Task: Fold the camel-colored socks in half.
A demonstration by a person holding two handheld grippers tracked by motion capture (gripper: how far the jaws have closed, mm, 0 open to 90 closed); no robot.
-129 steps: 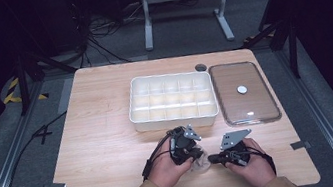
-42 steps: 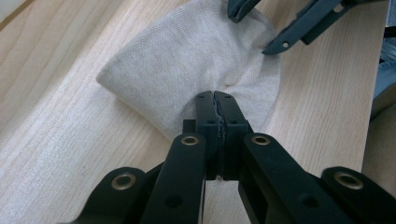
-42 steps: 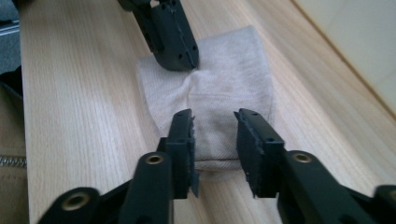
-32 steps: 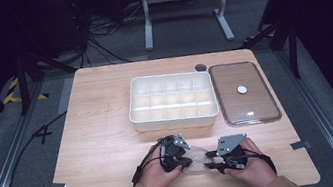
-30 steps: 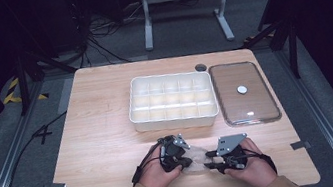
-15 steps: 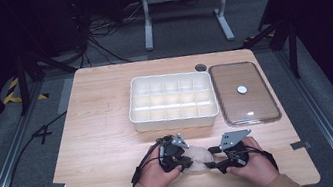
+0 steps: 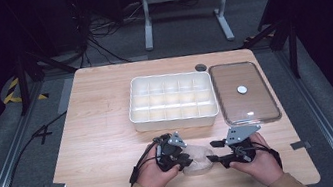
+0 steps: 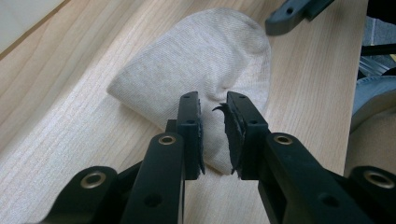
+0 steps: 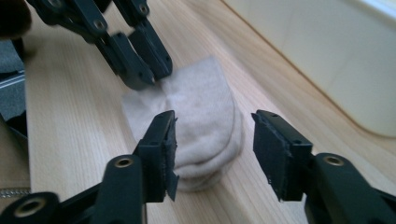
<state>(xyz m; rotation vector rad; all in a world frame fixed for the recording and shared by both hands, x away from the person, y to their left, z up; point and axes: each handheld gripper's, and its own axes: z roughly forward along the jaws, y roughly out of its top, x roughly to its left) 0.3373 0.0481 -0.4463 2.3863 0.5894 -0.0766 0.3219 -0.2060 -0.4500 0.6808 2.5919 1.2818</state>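
Lying near the front edge of the table, between the two hands, is the folded beige knit sock [image 8: 196,79]. It's doubled over into a short, thick bundle, flat on the light wooden tabletop [image 7: 99,129].

What just changed: the left gripper [image 8: 214,135] has been opening its jaws, and a second ago they were pinched tight. Now there's a narrow gap between the pads, sitting over the near edge of the sock with fabric showing in the gap, but the pads don't look to be squeezing it. The right gripper [image 9: 212,149] opened up over the same second and then eased back a touch. Its jaws stand well apart, bracketing the other end of the bundle without touching it. My read is that the fold is done and both sides are letting go, so the sock rests on its own.

In the high view, the sock's [image 7: 197,157] long axis runs roughly left-right across the table, from one gripper to the other. I can't tell which end is the toe.

Further back sits the white plastic compartment tray [image 7: 175,120], empty, with its clear lid [image 7: 258,109] lying just beside it on the right. I'd guess the sock is headed for one of those compartments.
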